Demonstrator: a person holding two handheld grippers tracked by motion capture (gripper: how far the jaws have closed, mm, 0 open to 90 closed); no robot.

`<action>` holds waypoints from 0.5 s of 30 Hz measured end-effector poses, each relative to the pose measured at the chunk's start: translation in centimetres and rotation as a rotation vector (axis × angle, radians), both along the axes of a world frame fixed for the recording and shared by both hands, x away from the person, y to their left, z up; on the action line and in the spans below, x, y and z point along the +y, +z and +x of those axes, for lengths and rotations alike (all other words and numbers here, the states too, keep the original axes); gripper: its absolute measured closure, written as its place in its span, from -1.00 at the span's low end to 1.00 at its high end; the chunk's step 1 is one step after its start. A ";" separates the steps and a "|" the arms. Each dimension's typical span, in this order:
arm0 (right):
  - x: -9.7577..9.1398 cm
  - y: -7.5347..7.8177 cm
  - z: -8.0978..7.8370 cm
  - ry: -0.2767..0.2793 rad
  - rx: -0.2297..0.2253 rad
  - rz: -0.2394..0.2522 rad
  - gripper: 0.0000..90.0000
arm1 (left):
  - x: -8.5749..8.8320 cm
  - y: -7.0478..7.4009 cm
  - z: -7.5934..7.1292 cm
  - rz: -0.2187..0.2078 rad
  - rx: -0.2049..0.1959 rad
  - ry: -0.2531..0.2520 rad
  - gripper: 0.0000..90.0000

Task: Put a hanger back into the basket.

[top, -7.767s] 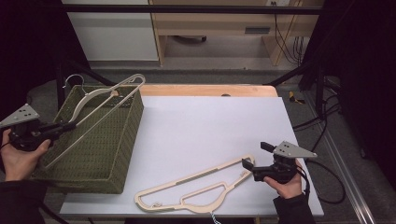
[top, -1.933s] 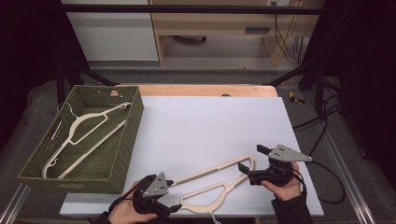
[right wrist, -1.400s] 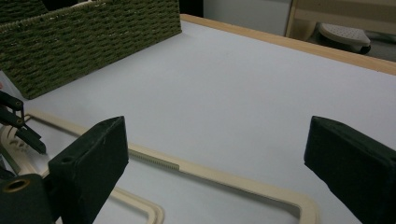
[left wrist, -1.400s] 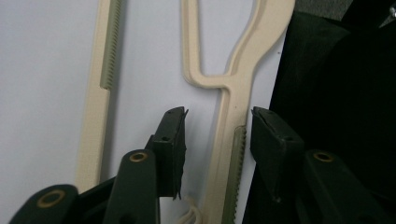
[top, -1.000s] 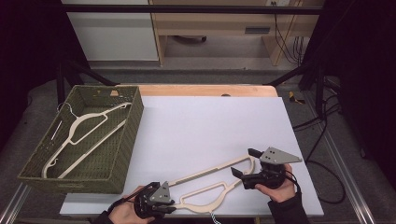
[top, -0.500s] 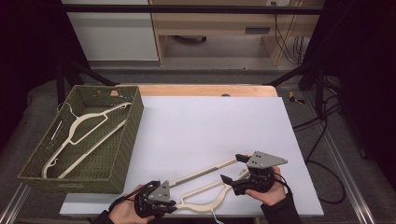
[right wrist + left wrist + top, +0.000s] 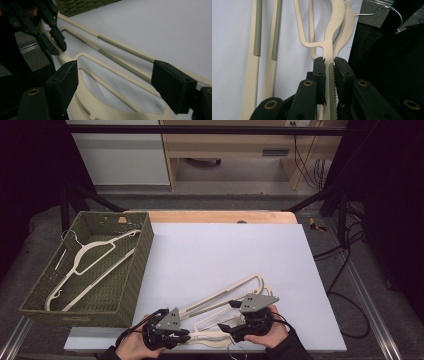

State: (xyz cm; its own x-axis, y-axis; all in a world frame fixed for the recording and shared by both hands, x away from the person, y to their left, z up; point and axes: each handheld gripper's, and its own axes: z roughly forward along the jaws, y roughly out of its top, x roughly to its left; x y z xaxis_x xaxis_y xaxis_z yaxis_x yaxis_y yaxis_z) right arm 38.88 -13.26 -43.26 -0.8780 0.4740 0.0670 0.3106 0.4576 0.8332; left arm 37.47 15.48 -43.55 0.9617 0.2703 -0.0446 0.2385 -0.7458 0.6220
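Near edge of the white table: the left gripper is clamped on a cream hanger's thin arm, a sound hold on something stiff, light and likely slick. Beside it, the right gripper has just been closing, pads straddling the frame, not yet pinching. There may be two hangers stacked. Farther left, another hanger lies in the wicker basket

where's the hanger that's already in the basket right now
In the high view, the hanger lies slanted inside the green wicker basket at the table's left edge.
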 end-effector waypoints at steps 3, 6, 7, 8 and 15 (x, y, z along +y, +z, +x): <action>0.9 -0.5 -0.1 0.038 0.016 -0.019 -0.43 | -0.1 0.4 0.1 -0.012 0.000 0.006 0.76; 1.5 -1.0 -0.2 0.068 0.036 -0.029 -0.37 | -0.2 0.7 0.1 -0.018 -0.009 0.012 0.76; 1.7 -1.2 -0.3 0.076 0.041 -0.036 -0.35 | -0.2 0.8 0.1 -0.013 -0.008 0.007 0.76; 1.9 -1.3 -0.3 0.086 0.046 -0.042 -0.32 | -0.3 0.8 0.1 -0.018 -0.011 0.012 0.76; 2.8 -2.1 -0.3 0.158 0.091 -0.083 -0.06 | -0.6 1.1 0.3 -0.014 -0.011 0.015 0.76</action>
State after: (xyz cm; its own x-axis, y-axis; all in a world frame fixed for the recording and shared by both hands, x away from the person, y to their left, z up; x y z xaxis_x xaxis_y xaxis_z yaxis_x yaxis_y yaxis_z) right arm 38.60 -10.44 -45.38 -0.9341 0.3378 0.1155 0.3015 0.5729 0.7622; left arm 37.77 14.88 -42.40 0.9580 0.2844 -0.0378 0.2429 -0.7336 0.6347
